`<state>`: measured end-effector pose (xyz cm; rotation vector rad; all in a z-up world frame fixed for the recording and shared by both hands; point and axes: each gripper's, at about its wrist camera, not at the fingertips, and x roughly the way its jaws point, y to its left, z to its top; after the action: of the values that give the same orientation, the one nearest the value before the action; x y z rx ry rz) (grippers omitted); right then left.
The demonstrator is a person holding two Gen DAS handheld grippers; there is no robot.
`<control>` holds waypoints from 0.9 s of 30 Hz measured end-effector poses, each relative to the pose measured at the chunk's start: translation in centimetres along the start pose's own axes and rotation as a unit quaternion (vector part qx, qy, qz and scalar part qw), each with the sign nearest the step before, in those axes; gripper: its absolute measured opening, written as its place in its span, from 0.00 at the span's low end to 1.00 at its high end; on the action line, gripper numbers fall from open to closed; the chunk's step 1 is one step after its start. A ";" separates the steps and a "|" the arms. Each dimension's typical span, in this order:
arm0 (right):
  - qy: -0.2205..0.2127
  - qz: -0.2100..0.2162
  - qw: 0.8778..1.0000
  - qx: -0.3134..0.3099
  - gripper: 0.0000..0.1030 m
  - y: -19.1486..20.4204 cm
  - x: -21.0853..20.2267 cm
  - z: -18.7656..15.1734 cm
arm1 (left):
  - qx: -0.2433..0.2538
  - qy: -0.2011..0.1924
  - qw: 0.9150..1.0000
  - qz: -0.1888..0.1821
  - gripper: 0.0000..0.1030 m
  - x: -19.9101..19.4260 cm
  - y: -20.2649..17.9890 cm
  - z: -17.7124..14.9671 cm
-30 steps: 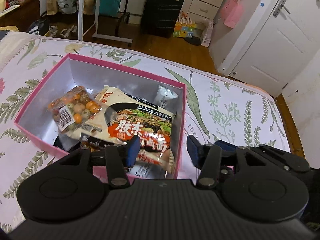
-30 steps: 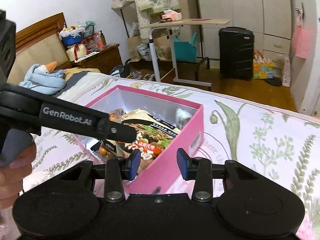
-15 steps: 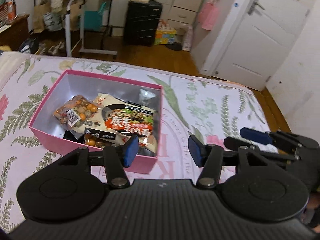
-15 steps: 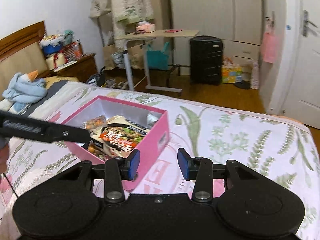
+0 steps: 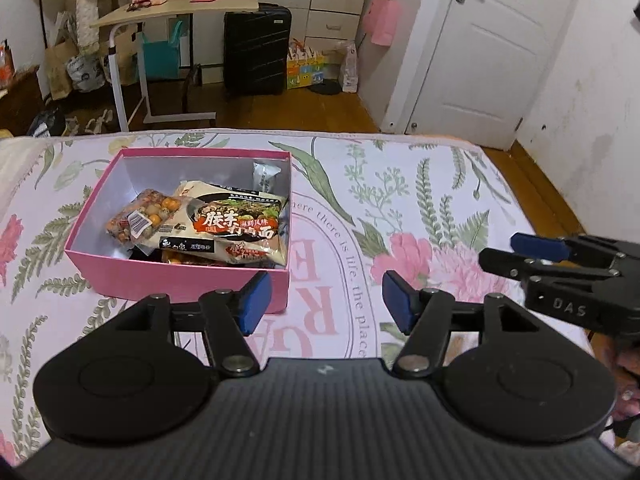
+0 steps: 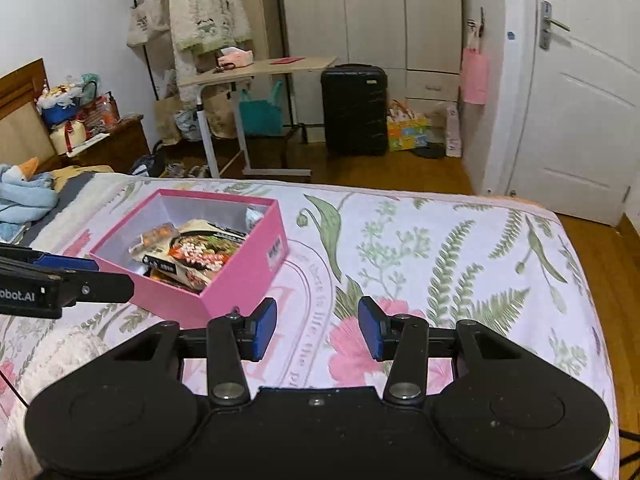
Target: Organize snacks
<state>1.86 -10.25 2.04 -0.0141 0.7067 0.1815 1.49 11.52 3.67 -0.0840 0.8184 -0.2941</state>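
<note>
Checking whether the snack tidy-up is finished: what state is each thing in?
pink box: open, no lid, on the bedspread.
noodle packet: lying on top inside the box.
left gripper: open, empty, jaws just been opening.
right gripper: open, empty, jaws just been opening.
door: shut.

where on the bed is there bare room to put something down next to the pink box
The floral bedspread lies bare from the pink box to the bed's far edge by the door, and in front of the box. The box is crowded with snack packets; only its far-left corner shows bare floor.
</note>
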 end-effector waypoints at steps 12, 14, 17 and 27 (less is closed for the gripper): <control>0.011 -0.066 0.997 0.025 0.56 -1.3 -0.1 -2.0 | 0.008 0.007 1.000 0.028 0.65 1.6 -1.4 -1.0; 0.011 -0.073 0.997 0.026 0.59 -1.5 -0.2 -2.2 | 0.007 0.010 1.000 0.028 0.65 1.8 -1.5 -1.1; 0.009 -0.071 0.997 0.030 0.63 -1.7 -0.4 -2.4 | 0.005 0.003 0.999 0.043 0.72 2.2 -1.8 -1.5; 0.001 -0.095 0.995 0.036 0.94 -1.5 -0.4 -2.8 | -0.008 -0.031 0.996 0.078 0.91 2.5 -2.4 -2.6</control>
<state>0.01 -12.04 0.14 -0.0127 0.7100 -0.0274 0.68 8.65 0.62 -0.0430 0.7611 -0.1378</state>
